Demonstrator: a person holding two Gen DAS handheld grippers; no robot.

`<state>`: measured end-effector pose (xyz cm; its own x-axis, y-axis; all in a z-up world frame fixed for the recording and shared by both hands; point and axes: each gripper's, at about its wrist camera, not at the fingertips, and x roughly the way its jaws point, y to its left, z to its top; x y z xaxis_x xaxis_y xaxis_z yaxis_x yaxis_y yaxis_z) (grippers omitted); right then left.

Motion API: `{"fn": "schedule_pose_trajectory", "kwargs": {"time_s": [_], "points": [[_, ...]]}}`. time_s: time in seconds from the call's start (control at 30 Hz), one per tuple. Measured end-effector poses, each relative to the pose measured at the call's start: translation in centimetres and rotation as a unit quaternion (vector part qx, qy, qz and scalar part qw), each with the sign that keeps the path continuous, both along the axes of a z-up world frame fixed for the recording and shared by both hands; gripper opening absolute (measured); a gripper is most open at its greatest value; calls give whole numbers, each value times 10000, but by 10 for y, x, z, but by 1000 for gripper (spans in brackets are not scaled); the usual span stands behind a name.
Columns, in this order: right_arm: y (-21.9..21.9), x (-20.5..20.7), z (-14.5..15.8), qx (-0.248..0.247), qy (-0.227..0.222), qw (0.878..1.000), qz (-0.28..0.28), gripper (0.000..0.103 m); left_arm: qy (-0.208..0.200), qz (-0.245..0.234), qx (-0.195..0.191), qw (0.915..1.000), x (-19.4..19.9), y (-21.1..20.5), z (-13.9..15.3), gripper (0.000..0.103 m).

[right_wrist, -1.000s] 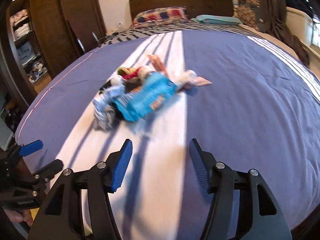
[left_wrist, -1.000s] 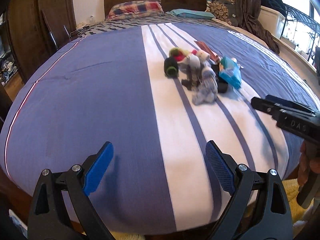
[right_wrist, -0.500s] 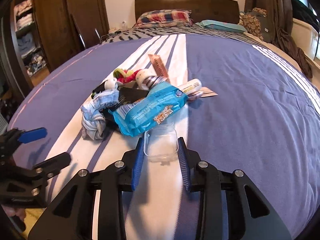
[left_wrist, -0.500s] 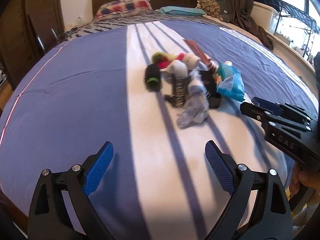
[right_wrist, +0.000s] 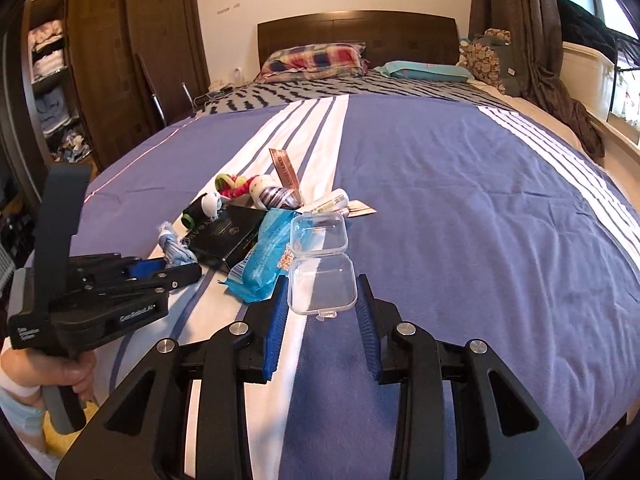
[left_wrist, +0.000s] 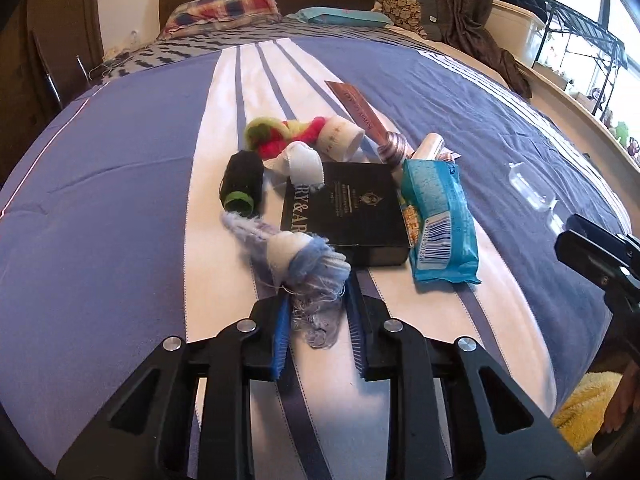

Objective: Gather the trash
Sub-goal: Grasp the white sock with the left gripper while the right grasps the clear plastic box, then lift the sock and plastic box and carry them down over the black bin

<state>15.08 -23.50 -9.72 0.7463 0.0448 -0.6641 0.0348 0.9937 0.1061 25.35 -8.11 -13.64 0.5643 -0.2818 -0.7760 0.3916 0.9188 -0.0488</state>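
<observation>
Left gripper (left_wrist: 316, 320) fingers closing, nearly together, frayed blue-white rag (left_wrist: 298, 258) between the blue pads, pads pressing its loose threads at lower centre of the left view. Right gripper (right_wrist: 322, 312) fingers narrowed on a clear plastic case (right_wrist: 322, 280), hinged lid flipped open, held off the bed (right_wrist: 460, 200) at centre of the right view. Rest of the pile sits on the white stripe mid-frame: black box (left_wrist: 344, 208) just behind the rag, blue wrapper (left_wrist: 438, 220) touching the box's right edge, black spool (left_wrist: 242, 184) to the left of the box, red-green yarn (left_wrist: 280, 132) and white tape roll (left_wrist: 340, 138) behind. A hand (right_wrist: 60, 368) grips the left gripper's handle, lower left of the right view.
</observation>
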Motion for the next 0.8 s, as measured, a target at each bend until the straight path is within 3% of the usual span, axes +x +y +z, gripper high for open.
{"fn": "schedule_pose_trajectory", "kwargs": {"time_s": [0.23, 0.57, 0.8], "points": [[10, -26, 15, -58, -132, 9999, 62, 34, -251, -48, -10, 9997, -40, 9, 23, 23], [27, -87, 37, -133, -308, 9994, 52, 34, -721, -76, -115, 9973, -136, 30, 64, 23], [37, -131, 30, -104, -250, 9995, 175, 34, -803, -243, -188, 9963, -198, 35, 64, 23]]}}
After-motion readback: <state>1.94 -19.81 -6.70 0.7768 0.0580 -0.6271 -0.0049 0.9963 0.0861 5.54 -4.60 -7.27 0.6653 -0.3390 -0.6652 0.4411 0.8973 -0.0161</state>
